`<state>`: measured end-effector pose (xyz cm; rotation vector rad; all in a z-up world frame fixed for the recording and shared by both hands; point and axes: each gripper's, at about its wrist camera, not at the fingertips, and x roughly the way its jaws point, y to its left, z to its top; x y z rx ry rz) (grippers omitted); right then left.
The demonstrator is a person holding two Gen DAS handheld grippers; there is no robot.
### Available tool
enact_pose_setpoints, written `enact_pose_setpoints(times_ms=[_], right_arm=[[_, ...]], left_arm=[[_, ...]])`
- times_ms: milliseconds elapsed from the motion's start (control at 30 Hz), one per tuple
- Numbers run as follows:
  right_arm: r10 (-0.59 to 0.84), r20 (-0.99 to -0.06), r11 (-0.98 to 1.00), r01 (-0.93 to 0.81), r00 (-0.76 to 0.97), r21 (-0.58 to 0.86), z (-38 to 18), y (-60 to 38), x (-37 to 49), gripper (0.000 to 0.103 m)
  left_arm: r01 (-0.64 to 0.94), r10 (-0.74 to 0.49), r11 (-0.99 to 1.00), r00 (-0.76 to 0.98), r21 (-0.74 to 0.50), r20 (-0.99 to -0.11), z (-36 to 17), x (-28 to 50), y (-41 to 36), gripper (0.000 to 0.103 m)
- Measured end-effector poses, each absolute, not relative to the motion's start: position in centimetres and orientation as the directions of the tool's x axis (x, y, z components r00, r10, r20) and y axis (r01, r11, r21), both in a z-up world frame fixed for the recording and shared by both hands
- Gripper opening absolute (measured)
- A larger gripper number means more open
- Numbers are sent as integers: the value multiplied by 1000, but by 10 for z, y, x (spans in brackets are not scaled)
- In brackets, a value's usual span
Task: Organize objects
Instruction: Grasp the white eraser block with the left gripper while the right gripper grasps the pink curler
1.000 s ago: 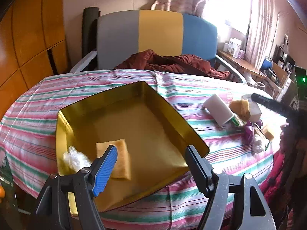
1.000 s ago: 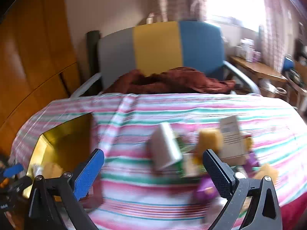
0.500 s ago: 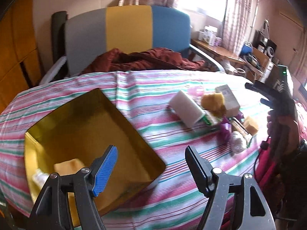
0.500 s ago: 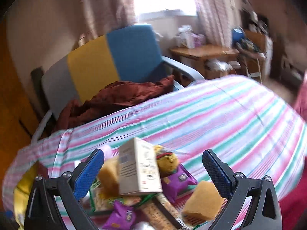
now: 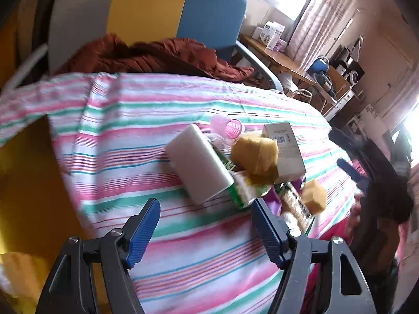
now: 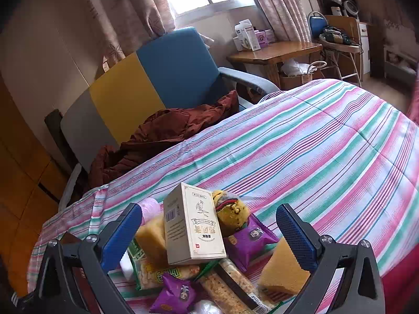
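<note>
A heap of small goods lies on the striped tablecloth (image 5: 131, 120). In the left wrist view it holds a white block (image 5: 199, 162), a pink cup (image 5: 227, 128), a yellow sponge (image 5: 255, 154) and a beige carton (image 5: 286, 149). My left gripper (image 5: 207, 227) hovers open just in front of the white block, holding nothing. The gold tin (image 5: 28, 183) is at the left edge. In the right wrist view my right gripper (image 6: 209, 233) is open over the pile, its fingers either side of the beige carton (image 6: 193, 225), purple packets (image 6: 251, 238) and a sponge wedge (image 6: 282, 269).
A grey, yellow and blue chair (image 6: 146, 89) with a dark red cloth (image 6: 162, 136) stands behind the table. A wooden desk (image 6: 275, 52) with boxes is at the back right. The other gripper (image 5: 366, 167) and a person's arm show at the right of the left wrist view.
My left gripper swung right from over the gold tin to the pile. My right gripper moved right and closer, bringing the carton between its fingers. Both stayed open.
</note>
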<state>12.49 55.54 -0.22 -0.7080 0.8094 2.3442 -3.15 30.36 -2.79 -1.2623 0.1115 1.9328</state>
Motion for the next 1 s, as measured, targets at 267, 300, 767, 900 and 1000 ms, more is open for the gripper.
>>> enact_pose_setpoints(times_ms=[267, 300, 767, 900, 1000], right_arm=[[297, -628, -695, -614, -719, 373, -3, 550, 118, 103], [295, -630, -699, -612, -719, 371, -3, 549, 117, 103], [292, -637, -718, -603, -713, 347, -4, 547, 113, 103], [322, -623, -746, -596, -713, 297, 1, 538, 112, 103], [300, -607, -790, -548, -736, 274, 9, 528, 106, 103]], left_arm=[[-534, 631, -680, -78, -502, -772, -68, -76, 333, 74], [-517, 631, -685, -70, -513, -773, -73, -81, 335, 74], [-485, 647, -678, -35, -553, -762, -104, -92, 350, 59], [-534, 646, -666, -63, -521, -761, -92, -83, 341, 58], [-546, 648, -663, -78, -512, -757, -78, -78, 326, 58]])
